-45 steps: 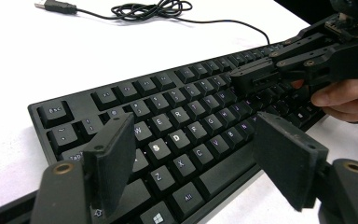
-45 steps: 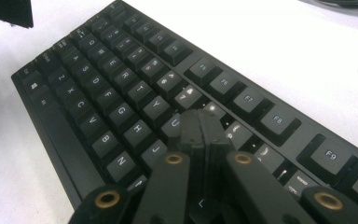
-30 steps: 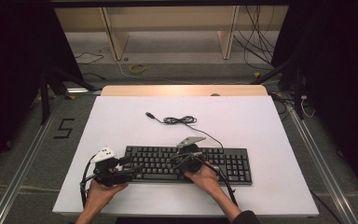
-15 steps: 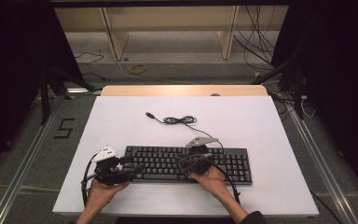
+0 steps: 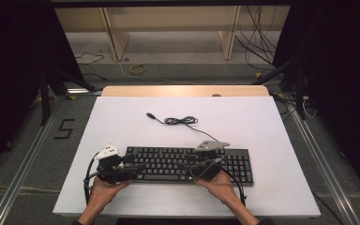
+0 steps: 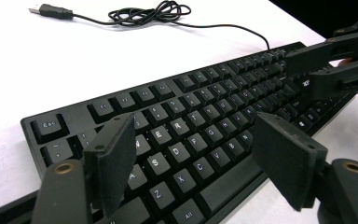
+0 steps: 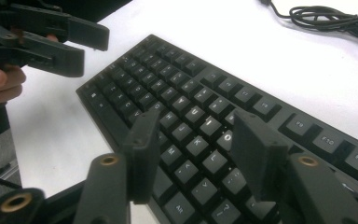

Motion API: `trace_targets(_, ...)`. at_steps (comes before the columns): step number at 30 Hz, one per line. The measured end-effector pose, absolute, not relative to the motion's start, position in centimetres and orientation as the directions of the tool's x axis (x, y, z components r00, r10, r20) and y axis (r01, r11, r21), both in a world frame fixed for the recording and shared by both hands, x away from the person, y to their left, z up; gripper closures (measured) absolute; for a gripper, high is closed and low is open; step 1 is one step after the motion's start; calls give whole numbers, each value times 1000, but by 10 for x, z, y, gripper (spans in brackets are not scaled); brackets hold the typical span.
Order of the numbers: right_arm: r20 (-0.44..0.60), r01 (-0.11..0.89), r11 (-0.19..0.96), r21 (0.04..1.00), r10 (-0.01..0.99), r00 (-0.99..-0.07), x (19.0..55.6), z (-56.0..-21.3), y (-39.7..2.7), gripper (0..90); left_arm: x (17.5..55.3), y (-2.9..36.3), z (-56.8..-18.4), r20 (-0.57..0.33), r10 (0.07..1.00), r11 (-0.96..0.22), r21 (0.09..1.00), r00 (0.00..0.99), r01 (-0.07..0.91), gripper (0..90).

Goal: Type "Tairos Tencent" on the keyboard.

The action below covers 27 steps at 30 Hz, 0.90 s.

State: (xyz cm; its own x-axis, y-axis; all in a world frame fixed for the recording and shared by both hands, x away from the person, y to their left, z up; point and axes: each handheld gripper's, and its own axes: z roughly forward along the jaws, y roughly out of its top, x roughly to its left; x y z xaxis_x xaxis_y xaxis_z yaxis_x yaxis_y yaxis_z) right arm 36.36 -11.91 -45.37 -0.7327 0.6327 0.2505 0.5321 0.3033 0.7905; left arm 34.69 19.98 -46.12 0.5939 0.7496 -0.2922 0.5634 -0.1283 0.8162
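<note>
From the high view, a person is sitting at the near edge of a white worktop (image 5: 281, 140), holding a gripper in each hand over a black keyboard (image 5: 187, 164) that is lying flat near the near edge, slightly left of centre. The left gripper (image 5: 132, 172) is hovering at the keyboard's left end and the right gripper (image 5: 193, 169) is poised over its middle-right keys. The keyboard's cable (image 5: 180, 121) is trailing toward the far side in a loose tangle, ending in an unplugged USB plug (image 5: 151, 115). In the left gripper view, the left gripper (image 6: 193, 154) is holding its fingers (image 6: 112, 158) spread wide apart, gripping nothing, just above the letter keys near the keyboard's (image 6: 200, 126) left end; the other gripper is reaching in at the far right, and the coiled cable (image 6: 154, 11) is lying on the worktop beyond. In the right gripper view, the right gripper (image 7: 193, 149) is also keeping its fingers (image 7: 256, 149) parted and empty, over the middle keys of the keyboard (image 7: 182, 88), with the other gripper at the far left. Judging from this, the work is at an early stage: both grippers are positioned over the keyboard, but nothing is grasped or lifted yet, and any grasping or moving of the keyboard is yet to come.
</note>
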Motion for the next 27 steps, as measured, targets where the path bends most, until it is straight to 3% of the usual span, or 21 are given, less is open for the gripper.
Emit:
trace_targets(16, 245, 521, 288, 803, 638, -730, 353, -454, -134, 425, 359, 190, -458, -282, 745, -169, 797, 604, 580, 368)
trace_targets(27, 243, 511, 273, 815, 640, -729, 347, -453, -140, 387, 375, 177, -456, -262, 739, -228, 769, 620, 597, 565)
